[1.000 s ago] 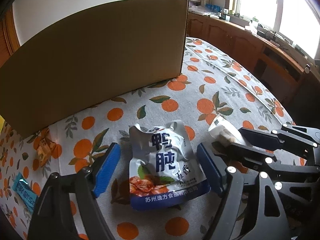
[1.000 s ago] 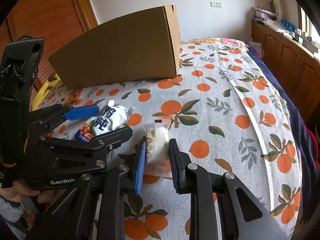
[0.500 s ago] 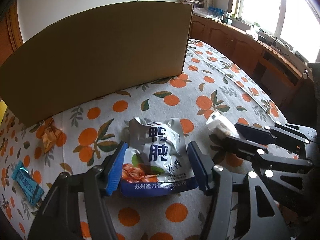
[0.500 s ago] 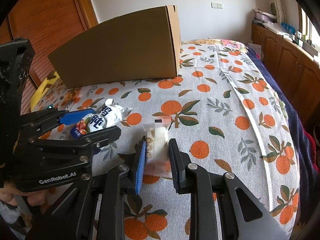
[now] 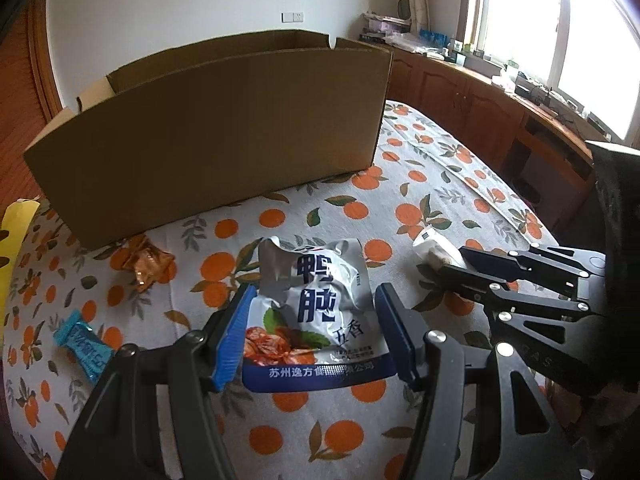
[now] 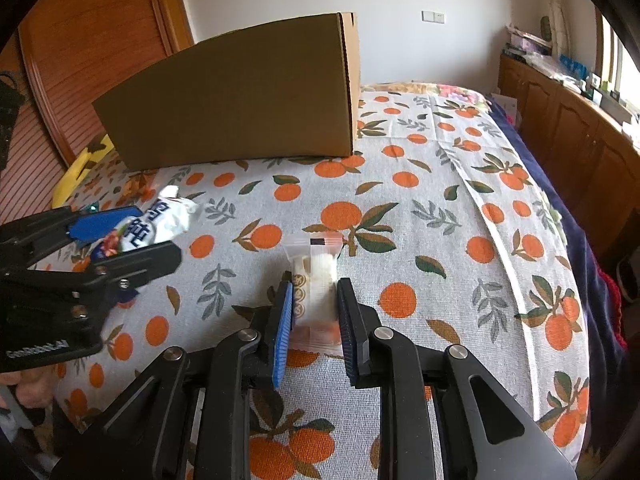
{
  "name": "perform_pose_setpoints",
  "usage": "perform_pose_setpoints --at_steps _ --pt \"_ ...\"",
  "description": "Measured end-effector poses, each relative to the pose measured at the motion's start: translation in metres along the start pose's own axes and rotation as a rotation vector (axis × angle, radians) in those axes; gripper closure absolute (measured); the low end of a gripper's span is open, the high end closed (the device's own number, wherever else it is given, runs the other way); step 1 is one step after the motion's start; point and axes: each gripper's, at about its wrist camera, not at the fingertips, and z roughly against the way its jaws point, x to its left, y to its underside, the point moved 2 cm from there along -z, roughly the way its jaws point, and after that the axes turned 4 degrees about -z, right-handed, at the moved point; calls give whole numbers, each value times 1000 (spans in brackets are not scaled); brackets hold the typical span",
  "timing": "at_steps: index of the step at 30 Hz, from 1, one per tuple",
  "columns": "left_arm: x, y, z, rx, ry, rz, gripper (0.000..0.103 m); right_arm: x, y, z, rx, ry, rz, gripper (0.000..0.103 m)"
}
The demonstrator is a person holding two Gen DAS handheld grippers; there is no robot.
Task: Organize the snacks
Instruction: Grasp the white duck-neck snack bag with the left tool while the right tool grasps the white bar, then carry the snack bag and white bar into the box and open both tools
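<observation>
Your left gripper (image 5: 314,334) has just been closing, and its blue-padded jaws now clamp the lower sides of the silver foil snack pouch with blue Chinese lettering (image 5: 316,312). The jaws stand about half spread, as wide as the pouch itself. From the right wrist view the pouch appears raised off the orange-print tablecloth (image 6: 420,240), its crumpled top pointing toward the large brown cardboard box (image 5: 208,136). That box is open at the top and stands at the far side of the cloth; the pouch is in front of its long wall and well short of it.

Your right gripper (image 6: 314,316) is clenched on the clear-wrapped white snack bar packet (image 6: 314,280): both pads press its sides near the lower end, the jaws narrow. The packet's sealed top also points toward the box, and it sits farther from the box than the pouch does, off toward the box's right corner.

Close before the box's left end, a crinkled orange-brown candy wrapper (image 5: 146,260) lies on the cloth. A small blue wrapped candy (image 5: 82,344) lies farther out from that same end, loose, touched by neither gripper.
</observation>
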Motion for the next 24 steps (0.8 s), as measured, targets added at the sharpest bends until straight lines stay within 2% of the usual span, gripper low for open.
perform_pose_setpoints --at_steps 12,24 --pt "6 -2 34 -69 1 8 43 -4 -5 9 18 39 -16 84" --pt "12 -7 60 -146 35 4 43 18 -18 73 -72 23 -2 84"
